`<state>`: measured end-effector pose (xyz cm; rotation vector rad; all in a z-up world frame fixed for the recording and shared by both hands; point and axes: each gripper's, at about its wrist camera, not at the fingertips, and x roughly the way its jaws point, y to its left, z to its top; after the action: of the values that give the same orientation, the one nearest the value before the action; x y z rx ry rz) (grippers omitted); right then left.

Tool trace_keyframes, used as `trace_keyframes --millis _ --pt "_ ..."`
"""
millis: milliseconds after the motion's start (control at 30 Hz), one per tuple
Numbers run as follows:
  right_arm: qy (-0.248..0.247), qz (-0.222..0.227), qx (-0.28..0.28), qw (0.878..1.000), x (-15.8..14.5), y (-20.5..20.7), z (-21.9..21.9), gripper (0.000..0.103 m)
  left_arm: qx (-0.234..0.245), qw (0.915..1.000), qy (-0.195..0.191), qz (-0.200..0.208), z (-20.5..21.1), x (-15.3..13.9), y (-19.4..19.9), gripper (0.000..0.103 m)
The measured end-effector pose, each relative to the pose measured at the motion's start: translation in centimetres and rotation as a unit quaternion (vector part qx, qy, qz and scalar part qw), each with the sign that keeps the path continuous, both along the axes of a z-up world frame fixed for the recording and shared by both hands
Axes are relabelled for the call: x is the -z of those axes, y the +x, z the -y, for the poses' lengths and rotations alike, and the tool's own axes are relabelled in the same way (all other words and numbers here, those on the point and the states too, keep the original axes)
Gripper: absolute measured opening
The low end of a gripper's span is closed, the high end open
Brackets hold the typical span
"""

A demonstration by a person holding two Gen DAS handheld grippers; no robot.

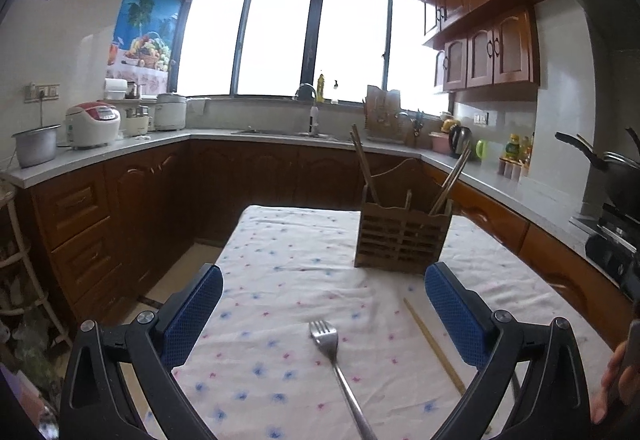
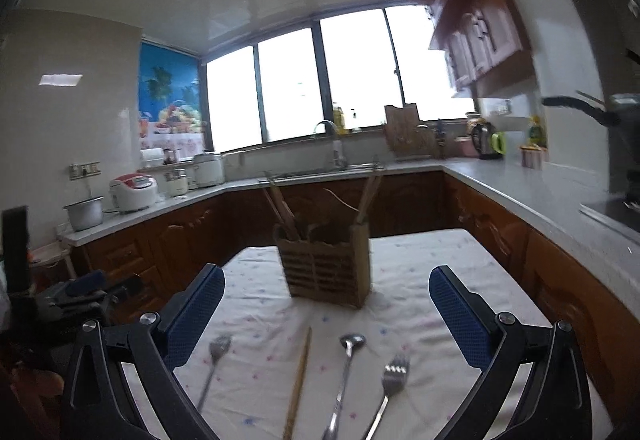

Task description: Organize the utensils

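A wooden utensil holder (image 1: 402,238) with chopsticks standing in it sits on the floral tablecloth (image 1: 288,280); it also shows in the right wrist view (image 2: 326,270). My left gripper (image 1: 323,304) is open and empty above a metal fork (image 1: 334,364), with a wooden chopstick (image 1: 434,346) to its right. My right gripper (image 2: 326,304) is open and empty. Below it lie a fork (image 2: 214,364), a chopstick (image 2: 299,380), a spoon (image 2: 346,372) and a second fork (image 2: 390,384).
Kitchen counters (image 1: 120,148) with rice cookers, a sink (image 1: 280,132) and a kettle ring the table. A stove with a pan (image 1: 612,164) stands at the right. The left gripper's body (image 2: 76,296) shows at the left of the right wrist view.
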<state>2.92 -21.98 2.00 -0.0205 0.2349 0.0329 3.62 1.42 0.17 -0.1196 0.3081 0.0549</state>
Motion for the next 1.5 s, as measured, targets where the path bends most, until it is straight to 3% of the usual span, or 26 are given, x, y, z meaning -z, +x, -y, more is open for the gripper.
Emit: trace_keyframes --millis 333,667,1500 --pt "0.015 -0.029 0.022 0.999 2.4 -0.3 1.5 0.103 0.004 0.9993 0.005 -0.037 0.7 3.0 -0.1 0.102" --pt "0.01 -0.031 0.025 0.999 3.7 -0.6 1.4 0.103 -0.004 0.9988 0.012 -0.046 0.7 2.5 0.0 0.102" --pt "0.0 -0.032 0.015 0.999 3.6 -0.4 0.5 0.103 -0.006 0.9987 0.01 -0.049 0.4 3.0 -0.3 0.102"
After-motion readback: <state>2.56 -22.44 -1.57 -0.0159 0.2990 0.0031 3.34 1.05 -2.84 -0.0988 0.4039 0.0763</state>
